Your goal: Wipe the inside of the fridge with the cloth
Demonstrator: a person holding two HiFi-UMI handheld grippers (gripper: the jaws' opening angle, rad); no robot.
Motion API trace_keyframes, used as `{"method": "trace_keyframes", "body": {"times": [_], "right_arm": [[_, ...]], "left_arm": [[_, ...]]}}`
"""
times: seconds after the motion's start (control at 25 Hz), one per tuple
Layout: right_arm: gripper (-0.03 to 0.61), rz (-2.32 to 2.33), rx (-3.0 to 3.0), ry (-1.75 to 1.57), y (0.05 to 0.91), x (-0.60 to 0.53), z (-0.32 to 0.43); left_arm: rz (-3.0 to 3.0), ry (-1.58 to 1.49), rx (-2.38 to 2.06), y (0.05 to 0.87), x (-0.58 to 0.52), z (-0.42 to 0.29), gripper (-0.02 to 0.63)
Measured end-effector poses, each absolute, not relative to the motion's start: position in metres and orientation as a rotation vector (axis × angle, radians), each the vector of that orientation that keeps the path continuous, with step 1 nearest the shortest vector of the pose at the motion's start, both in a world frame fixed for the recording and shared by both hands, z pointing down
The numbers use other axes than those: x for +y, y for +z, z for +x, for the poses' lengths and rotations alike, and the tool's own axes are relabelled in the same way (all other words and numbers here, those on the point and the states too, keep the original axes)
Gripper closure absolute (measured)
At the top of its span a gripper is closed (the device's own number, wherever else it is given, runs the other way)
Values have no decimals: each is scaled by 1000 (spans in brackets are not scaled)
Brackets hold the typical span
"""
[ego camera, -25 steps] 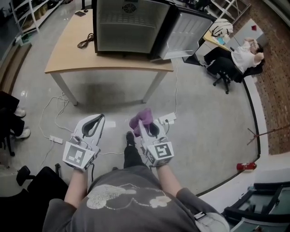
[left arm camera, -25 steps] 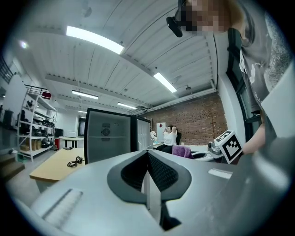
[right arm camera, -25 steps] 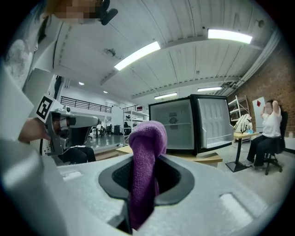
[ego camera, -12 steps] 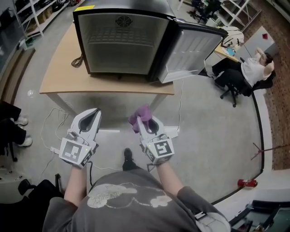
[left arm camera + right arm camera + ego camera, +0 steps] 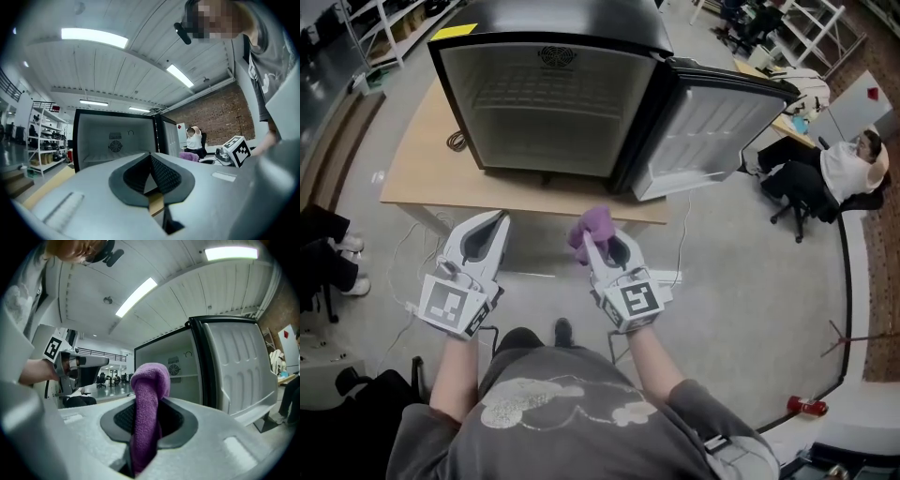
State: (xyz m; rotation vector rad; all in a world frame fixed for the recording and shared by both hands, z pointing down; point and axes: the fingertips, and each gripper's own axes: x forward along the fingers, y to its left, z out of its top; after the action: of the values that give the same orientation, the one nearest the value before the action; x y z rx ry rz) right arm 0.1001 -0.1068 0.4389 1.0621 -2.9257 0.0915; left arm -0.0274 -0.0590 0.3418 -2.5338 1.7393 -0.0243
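A small black fridge (image 5: 548,103) stands on a wooden table (image 5: 417,173), its door (image 5: 712,122) swung open to the right and its pale inside with a wire shelf in view. My right gripper (image 5: 592,242) is shut on a purple cloth (image 5: 592,228), which sticks up from between the jaws (image 5: 149,394) just before the table's front edge. My left gripper (image 5: 495,220) hovers level with it to the left, shut with nothing held. The left gripper view looks along the closed jaws into the open fridge (image 5: 115,140).
A person sits on an office chair (image 5: 848,169) at the right by a desk. Cables and a power strip (image 5: 666,278) lie on the floor under the table. A red object (image 5: 806,406) lies at the lower right. Shelving (image 5: 384,23) stands at the far left.
I have stepped closer to the table: the fridge looms larger, and both grippers have come up to the table's front edge. The cloth stays clamped in the right gripper.
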Motion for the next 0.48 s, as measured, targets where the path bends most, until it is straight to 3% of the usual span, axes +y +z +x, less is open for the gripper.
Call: {"method": "trace_keyframes", "body": {"times": [0.48], "right_arm": [[503,1011,-2978,20,413,-152,30]], "left_arm": [[-2604,4,1677,346,-122,-71,596]]}}
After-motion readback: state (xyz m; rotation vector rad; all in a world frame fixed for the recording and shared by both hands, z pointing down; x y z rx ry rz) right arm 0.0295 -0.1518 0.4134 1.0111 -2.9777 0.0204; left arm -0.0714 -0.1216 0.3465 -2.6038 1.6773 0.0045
